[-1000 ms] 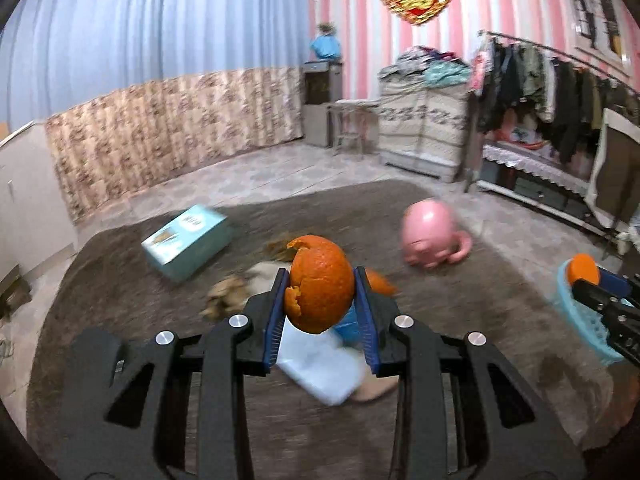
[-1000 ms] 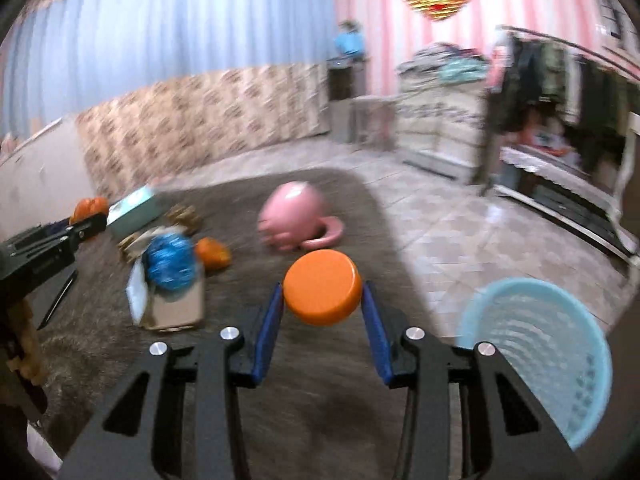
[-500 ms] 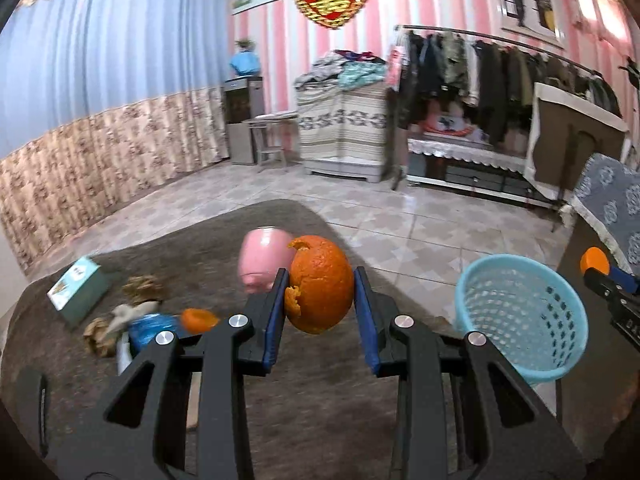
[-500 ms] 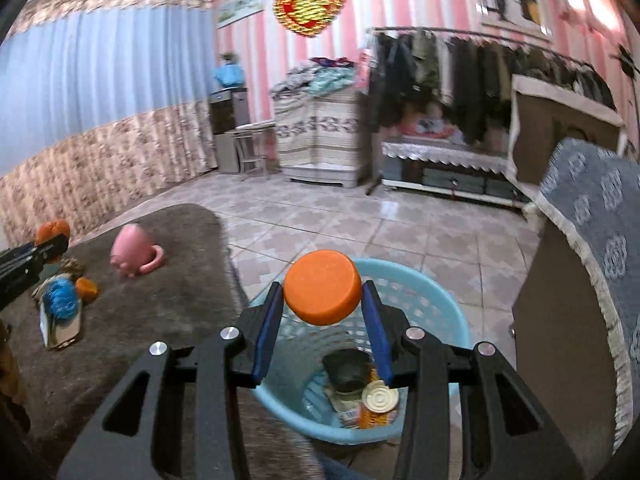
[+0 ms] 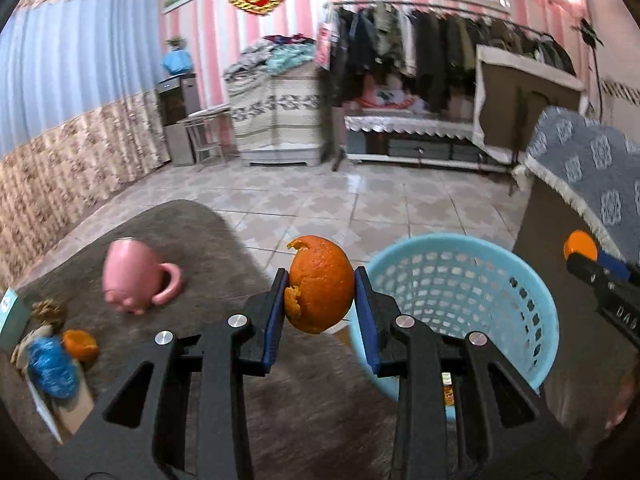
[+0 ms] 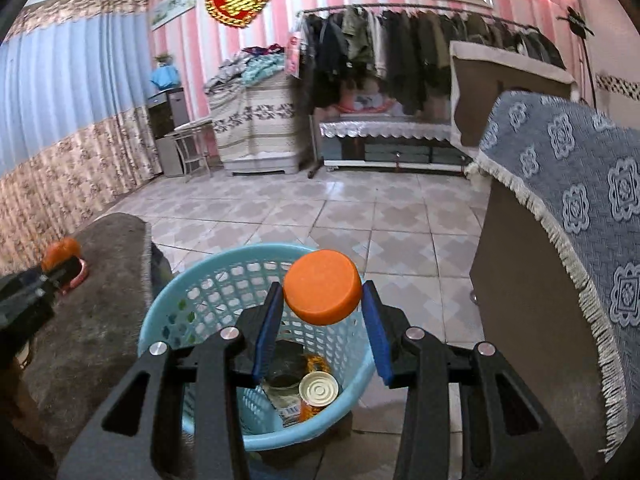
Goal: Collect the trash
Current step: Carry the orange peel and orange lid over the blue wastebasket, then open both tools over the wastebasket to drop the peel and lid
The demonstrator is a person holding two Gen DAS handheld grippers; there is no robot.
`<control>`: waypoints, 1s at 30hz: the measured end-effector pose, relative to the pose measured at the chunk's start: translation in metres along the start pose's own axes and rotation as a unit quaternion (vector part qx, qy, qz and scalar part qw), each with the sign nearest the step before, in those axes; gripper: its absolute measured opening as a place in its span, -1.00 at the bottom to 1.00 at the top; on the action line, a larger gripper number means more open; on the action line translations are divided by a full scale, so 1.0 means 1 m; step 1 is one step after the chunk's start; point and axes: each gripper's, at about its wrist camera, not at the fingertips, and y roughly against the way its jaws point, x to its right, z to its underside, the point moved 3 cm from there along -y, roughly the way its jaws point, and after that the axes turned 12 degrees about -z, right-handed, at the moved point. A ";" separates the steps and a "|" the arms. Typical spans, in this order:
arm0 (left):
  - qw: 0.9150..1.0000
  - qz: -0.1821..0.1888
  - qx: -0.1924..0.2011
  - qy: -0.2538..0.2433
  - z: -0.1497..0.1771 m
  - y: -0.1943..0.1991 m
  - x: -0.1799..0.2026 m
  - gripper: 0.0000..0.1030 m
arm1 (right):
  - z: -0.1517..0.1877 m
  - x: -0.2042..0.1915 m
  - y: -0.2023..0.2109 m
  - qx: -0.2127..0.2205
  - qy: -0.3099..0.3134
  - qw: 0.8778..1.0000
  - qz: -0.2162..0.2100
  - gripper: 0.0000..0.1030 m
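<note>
Both swung to basket (image 6: 168, 312) | L tool (image 5: 320, 292) grips peel (image 5: 320, 280) | R tool (image 6: 322, 296) grips cap (image 6: 322, 286) above it

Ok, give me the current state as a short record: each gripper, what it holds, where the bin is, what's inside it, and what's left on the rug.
left gripper: shut on torn orange peel, beside the bin, not yet over it
right gripper: shut on round orange plastic cap, above the bin opening
bin: light blue perforated plastic basket on tiled floor at the rug edge
bin contents: tin can, dark wrappers
left on grey rug: pink mug on its side, orange peel piece, blue crumpled bag
</note>
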 end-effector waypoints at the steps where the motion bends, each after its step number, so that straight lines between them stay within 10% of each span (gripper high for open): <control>1: 1.000 0.006 -0.001 -0.006 0.001 -0.004 0.009 -0.38 | 0.001 0.003 -0.003 -0.002 -0.006 1.000 0.001 -0.21; 13: 0.998 0.055 -0.031 -0.018 -0.010 -0.055 0.056 -0.30 | 0.005 0.014 -0.027 -0.021 -0.031 0.999 0.007 -0.21; 18: 0.998 0.044 -0.025 -0.024 -0.011 -0.058 0.061 0.51 | 0.006 0.011 -0.034 -0.027 -0.027 0.999 0.008 -0.21; 30: 0.998 -0.055 -0.002 0.019 -0.001 -0.031 -0.006 0.89 | 0.011 -0.017 -0.055 -0.043 -0.013 0.999 -0.017 -0.21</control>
